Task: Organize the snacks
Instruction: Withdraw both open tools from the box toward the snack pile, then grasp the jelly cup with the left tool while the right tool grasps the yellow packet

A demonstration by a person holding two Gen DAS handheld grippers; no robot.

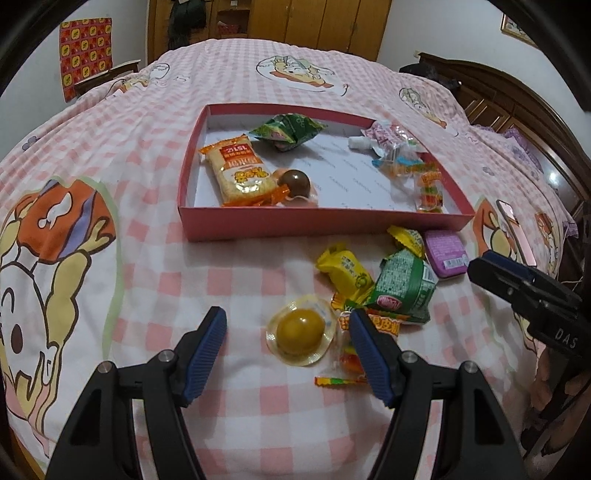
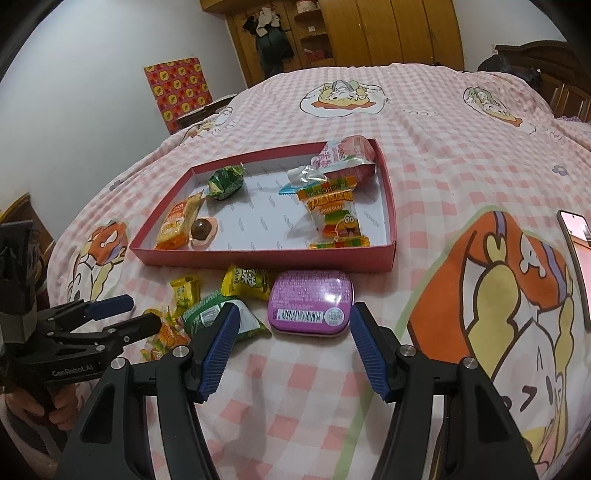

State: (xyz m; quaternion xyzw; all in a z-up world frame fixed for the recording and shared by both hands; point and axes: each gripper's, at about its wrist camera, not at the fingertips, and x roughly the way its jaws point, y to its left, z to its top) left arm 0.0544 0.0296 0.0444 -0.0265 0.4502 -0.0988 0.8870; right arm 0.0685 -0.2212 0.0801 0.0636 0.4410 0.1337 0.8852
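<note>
A red box lid (image 1: pixel 258 223) (image 2: pixel 258 256) lies on the bed and holds several snacks: a rice cracker pack (image 1: pixel 236 168), a brown chocolate ball (image 1: pixel 294 182), a green packet (image 1: pixel 286 129) and gummy packs (image 2: pixel 332 214). In front of it lie loose snacks. My left gripper (image 1: pixel 288 343) is open, its fingers either side of a yellow jelly cup (image 1: pixel 301 330). My right gripper (image 2: pixel 293 334) is open just before a purple tin (image 2: pixel 312 302), with a green packet (image 2: pixel 210 314) by its left finger. Yellow candies (image 1: pixel 345 271) (image 2: pixel 247 282) lie nearby.
The bed has a pink checked cartoon sheet (image 1: pixel 147 240). A phone (image 2: pixel 576 236) lies at the right. Wooden wardrobes (image 2: pixel 388 33) stand behind the bed, a dark headboard (image 1: pixel 517 107) at the right, and a patterned cloth (image 1: pixel 86 51) on furniture at the left.
</note>
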